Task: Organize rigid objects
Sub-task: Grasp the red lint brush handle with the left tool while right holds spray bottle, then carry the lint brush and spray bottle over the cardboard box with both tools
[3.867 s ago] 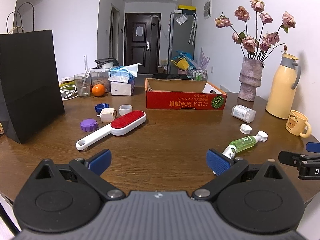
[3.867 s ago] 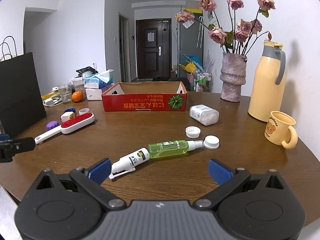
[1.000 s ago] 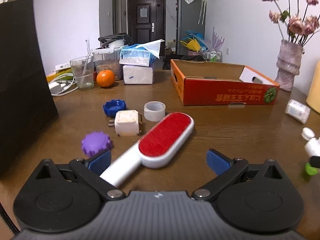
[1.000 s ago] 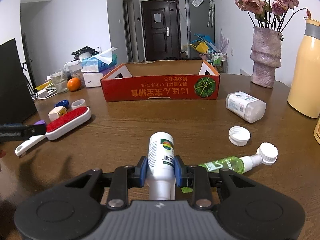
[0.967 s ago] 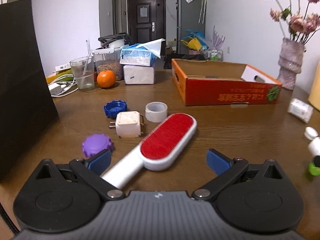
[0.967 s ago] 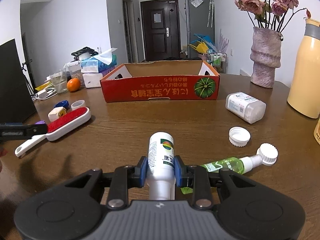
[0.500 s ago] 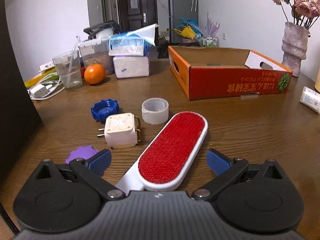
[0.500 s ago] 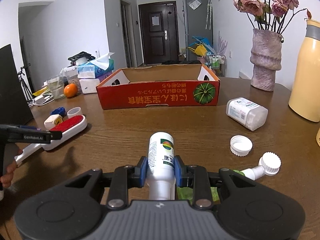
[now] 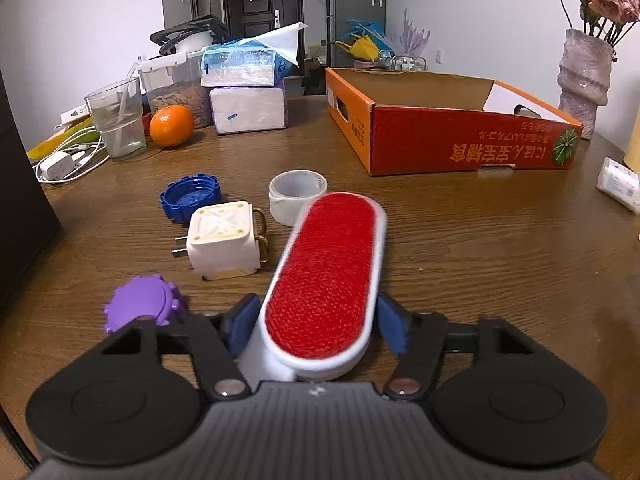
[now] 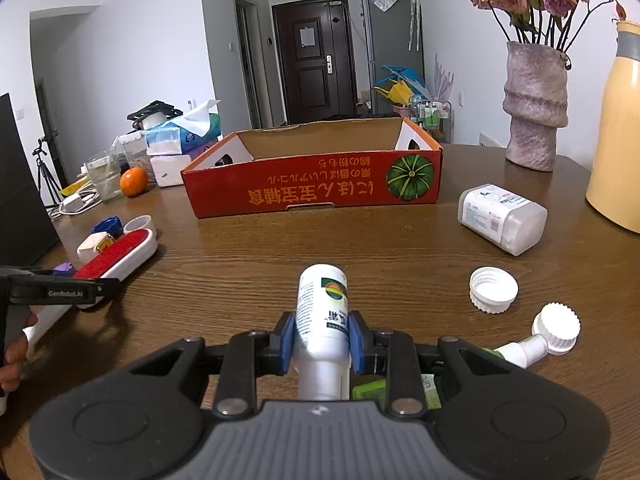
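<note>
The desk (image 10: 400, 248) carries the red cardboard box (image 10: 316, 196), open-topped, straight ahead of both your grippers and well apart from each. That's the likely drop spot, imo.

Your left gripper (image 9: 316, 322) sits low over the desk w/ the lint brush (image 9: 324, 284) between its blue pads. Brush's long axis runs fwd along the fingers, red face up, handle end hidden under the gripper body. Jaws are drawn in close on the brush head; can't tell if they're actually pinching yet, since the brush looks blurred. Box lies ahead and to the right of it.

Your right gripper (image 10: 322, 338) is level, jaws clenched on the white bottle (image 10: 322, 312), bottle axis pointing fwd at the box front wall. Bottle looks lifted, though contact w/ the desk is hidden.

Right hand is readier to deliver.

Smaller bits near the brush: white plug (image 9: 224, 242), tape roll (image 9: 297, 196), blue cap (image 9: 191, 198), purple cap (image 9: 138, 306).
</note>
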{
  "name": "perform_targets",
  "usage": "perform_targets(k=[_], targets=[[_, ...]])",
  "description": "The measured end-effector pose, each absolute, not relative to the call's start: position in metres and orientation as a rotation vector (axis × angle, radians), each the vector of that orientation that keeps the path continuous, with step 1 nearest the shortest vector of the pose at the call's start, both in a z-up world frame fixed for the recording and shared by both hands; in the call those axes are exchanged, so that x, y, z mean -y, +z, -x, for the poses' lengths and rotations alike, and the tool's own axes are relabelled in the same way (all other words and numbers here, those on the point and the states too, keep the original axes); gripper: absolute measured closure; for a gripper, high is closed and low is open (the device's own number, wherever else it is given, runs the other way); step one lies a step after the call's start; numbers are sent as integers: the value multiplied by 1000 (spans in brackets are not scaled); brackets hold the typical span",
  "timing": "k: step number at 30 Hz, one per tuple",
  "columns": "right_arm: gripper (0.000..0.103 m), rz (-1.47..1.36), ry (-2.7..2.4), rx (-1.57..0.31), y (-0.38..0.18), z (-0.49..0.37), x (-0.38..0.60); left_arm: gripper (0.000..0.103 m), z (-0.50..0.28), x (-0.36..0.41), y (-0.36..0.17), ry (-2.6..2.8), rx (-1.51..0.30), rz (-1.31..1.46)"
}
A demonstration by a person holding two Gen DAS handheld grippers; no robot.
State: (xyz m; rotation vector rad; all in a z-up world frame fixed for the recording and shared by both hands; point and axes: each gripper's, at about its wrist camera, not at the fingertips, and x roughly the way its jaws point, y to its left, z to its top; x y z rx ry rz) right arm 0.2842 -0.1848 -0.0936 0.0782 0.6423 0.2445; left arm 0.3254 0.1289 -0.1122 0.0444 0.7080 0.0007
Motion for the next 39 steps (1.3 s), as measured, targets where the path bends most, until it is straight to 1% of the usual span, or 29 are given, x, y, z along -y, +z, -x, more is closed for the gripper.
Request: perform_targets(k=[1, 9, 21, 39], targets=[[76, -82, 245, -642, -94, -284, 185, 46, -323, -128, -112, 4, -707, -43], [76, -108, 254, -637, -95, -281, 190, 46, -304, -116, -110, 28, -703, -25], [76, -123, 270, -617, -88, -276, 196, 46, -269, -89, -91, 53, -621, 13], [76, -134, 288, -541, -55, -296, 203, 46, -275, -50, -45, 38, -521, 70]])
